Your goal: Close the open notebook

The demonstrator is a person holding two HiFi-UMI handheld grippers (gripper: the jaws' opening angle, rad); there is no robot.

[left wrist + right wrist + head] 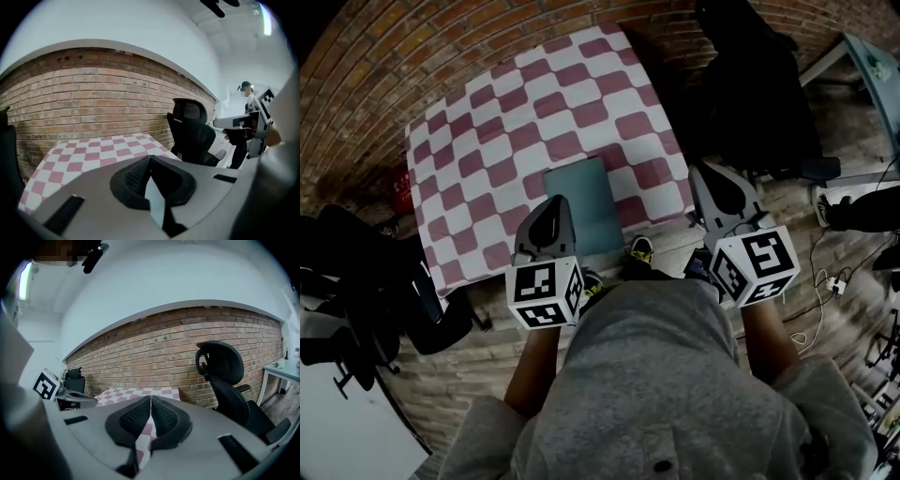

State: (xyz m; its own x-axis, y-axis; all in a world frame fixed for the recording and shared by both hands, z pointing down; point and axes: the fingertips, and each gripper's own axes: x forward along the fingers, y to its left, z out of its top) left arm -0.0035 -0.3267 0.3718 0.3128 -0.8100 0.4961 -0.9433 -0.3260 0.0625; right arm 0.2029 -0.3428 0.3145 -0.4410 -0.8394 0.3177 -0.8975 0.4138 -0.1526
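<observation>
- So, left gripper [553, 208]: the jaws are pressed flat together. In the left gripper view the pads [136, 176] have nothing between them, so it's empty.
- Right gripper [709, 178]: same deal. Its pads [137, 418] meet along one line and hold nothing.
- Both are held up close to the person's chest, marker cubes [546, 292] facing the head camera. Their noses tip a bit downward toward the table rather than straight at it, and neither touches anything as far as I can see.
- In the head view the left one hangs over the near left corner of the notebook [584, 199]. Its own camera looks out across the checkered tablecloth [478, 141] to the brick wall [93, 98], so I'd say it's well above the cover, not on it.
- The right one sits off past the table's near right corner, with the black office chair [227, 376] ahead of it.
- The notebook lies flat at the near edge of the cloth, roughly in the middle. It shows one plain teal cover, no pages or spread, so it looks closed to me.
- My read: the task is basically done, with nothing left except maybe lowering the arms. Can't tell from here whether the cover sits fully flush.
</observation>
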